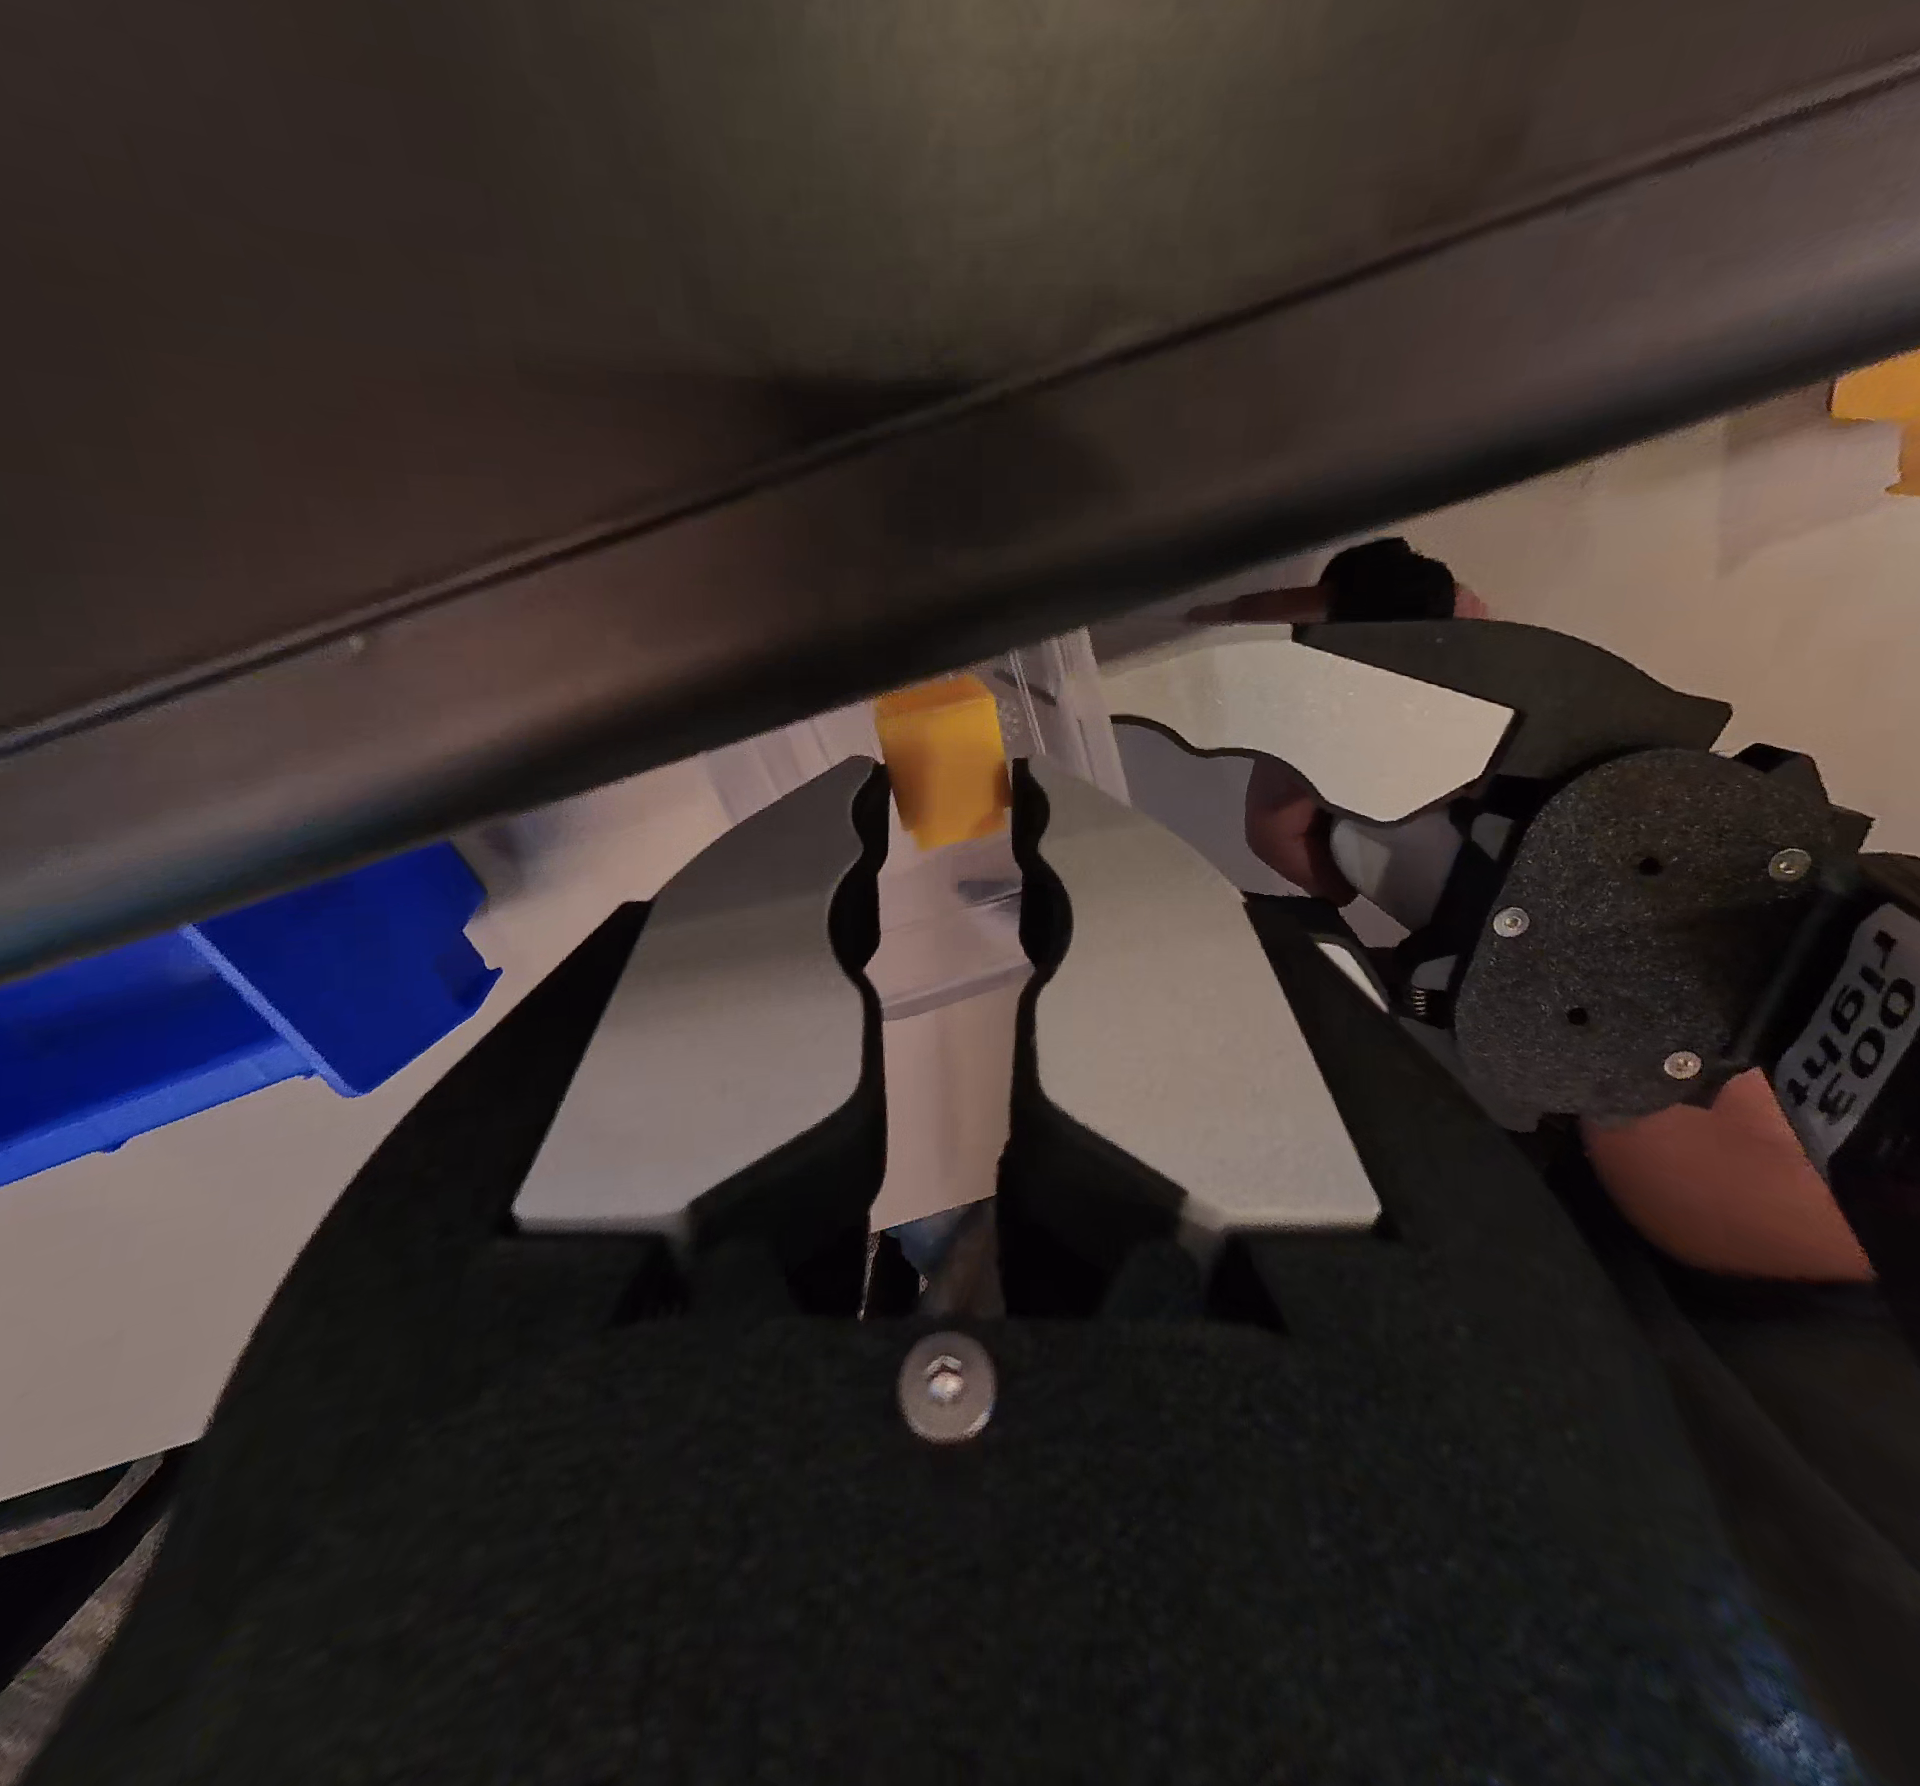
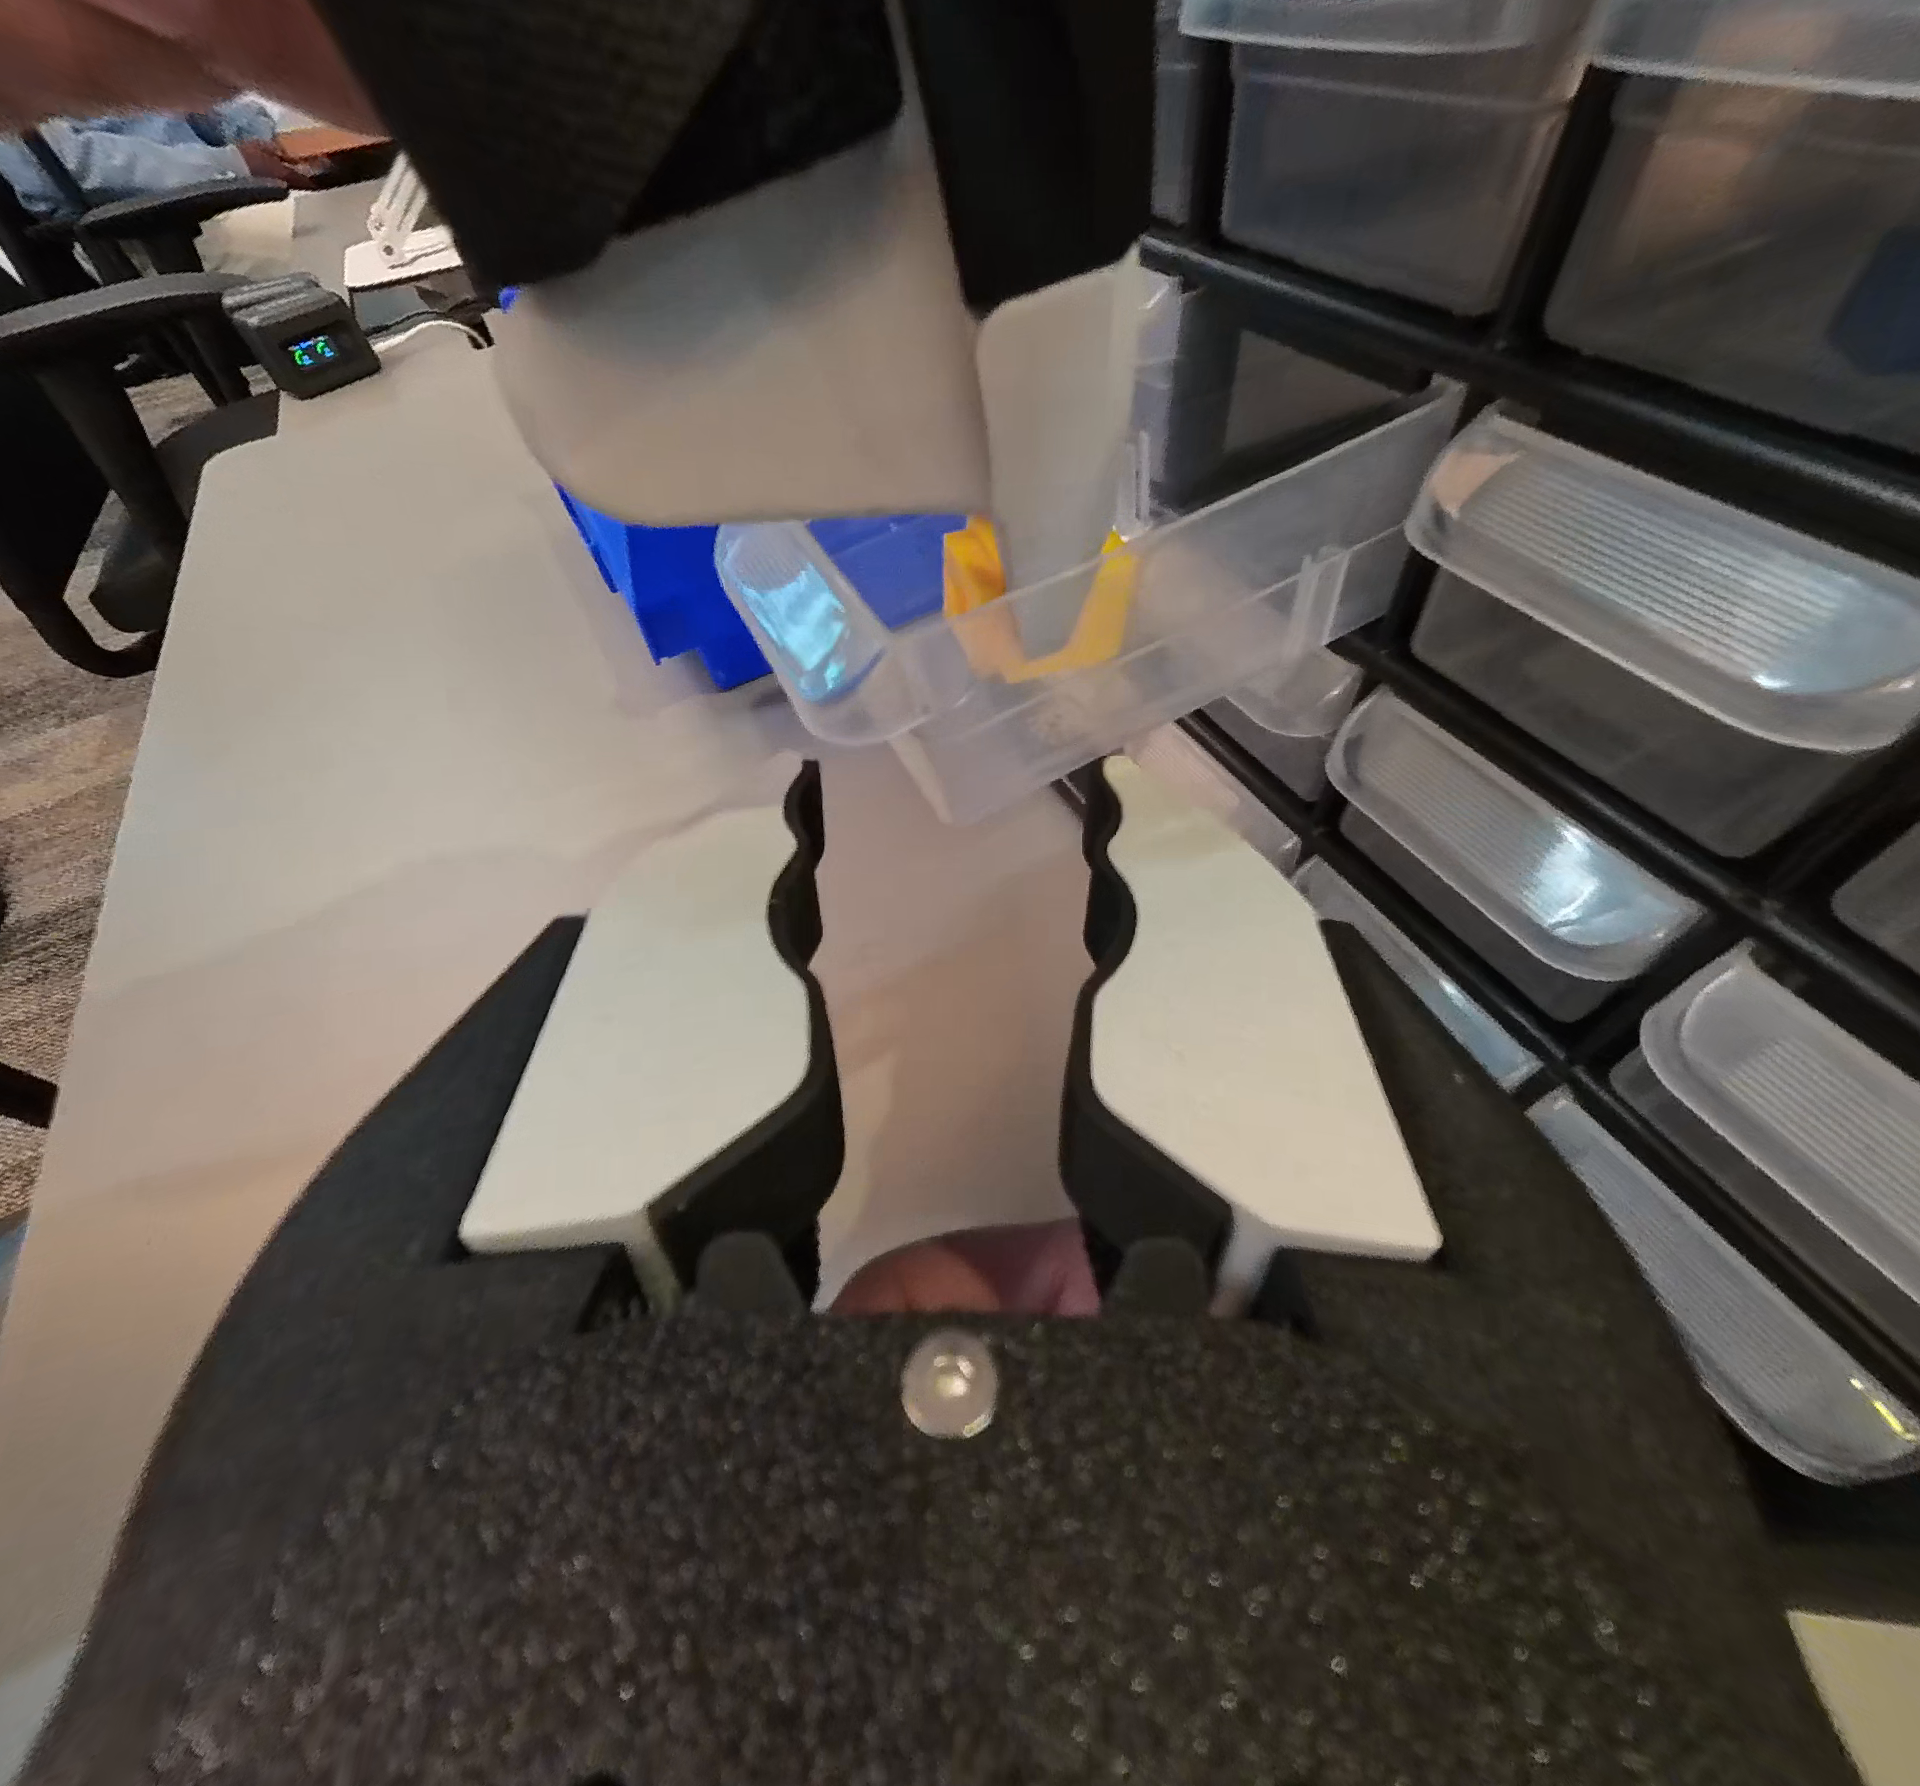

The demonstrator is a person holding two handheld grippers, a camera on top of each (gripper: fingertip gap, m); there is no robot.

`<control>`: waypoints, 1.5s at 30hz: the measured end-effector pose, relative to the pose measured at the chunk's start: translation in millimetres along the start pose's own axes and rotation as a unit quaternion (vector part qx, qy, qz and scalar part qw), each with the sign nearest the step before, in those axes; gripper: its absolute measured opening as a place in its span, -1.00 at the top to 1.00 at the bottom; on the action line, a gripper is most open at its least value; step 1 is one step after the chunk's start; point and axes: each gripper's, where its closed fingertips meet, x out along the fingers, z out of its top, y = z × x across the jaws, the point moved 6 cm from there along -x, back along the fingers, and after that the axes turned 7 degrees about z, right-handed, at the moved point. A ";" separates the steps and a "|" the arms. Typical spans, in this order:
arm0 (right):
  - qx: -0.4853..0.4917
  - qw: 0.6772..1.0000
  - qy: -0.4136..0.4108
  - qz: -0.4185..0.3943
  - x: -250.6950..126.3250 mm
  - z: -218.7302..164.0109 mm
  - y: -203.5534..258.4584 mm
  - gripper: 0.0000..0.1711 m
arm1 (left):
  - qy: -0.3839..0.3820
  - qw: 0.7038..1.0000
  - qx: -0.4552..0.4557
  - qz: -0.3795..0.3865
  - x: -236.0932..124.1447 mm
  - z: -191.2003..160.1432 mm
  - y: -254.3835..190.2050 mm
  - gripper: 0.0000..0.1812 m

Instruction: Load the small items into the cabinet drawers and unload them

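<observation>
A clear drawer [image 2: 1257, 547] is pulled out of the black small-parts cabinet [image 2: 1351, 313]. My left gripper [image 1: 945, 780] reaches down into it from above, shut on a yellow plastic piece [image 1: 940, 749]. In the right wrist view the left gripper's white fingers [image 2: 748, 406] end at the yellow piece [image 2: 1039, 656], seen through the drawer wall. My right gripper [image 2: 951, 801] is open and empty, just below and in front of the drawer. It also shows open at the right of the left wrist view [image 1: 1216, 687].
A blue bin [image 2: 675, 583] sits on the white table [image 2: 364, 697] behind the drawer; it also shows in the left wrist view [image 1: 239, 988]. Closed clear drawers [image 2: 1662, 593] fill the cabinet at right. The cabinet's dark body [image 1: 935, 230] fills the top of the left wrist view. Another yellow piece [image 1: 1881, 427] shows at far right. Office chairs [image 2: 94, 365] stand beyond the table's left edge. My left and right fingertips are right by each other.
</observation>
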 end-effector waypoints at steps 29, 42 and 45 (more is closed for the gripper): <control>-0.006 1.000 -0.002 0.016 -5.9 4.4 2.1 0.48 | -0.071 0.953 0.291 0.035 -6.6 -14.5 11.7 0.93; -0.025 0.999 -0.008 0.018 -12.9 5.9 0.4 0.47 | -0.273 0.926 0.243 -0.095 -33.6 -50.8 32.6 0.86; -0.024 0.999 -0.020 0.017 -15.6 8.3 -1.5 0.47 | -0.393 0.893 0.150 -0.162 -27.0 -87.1 45.1 0.57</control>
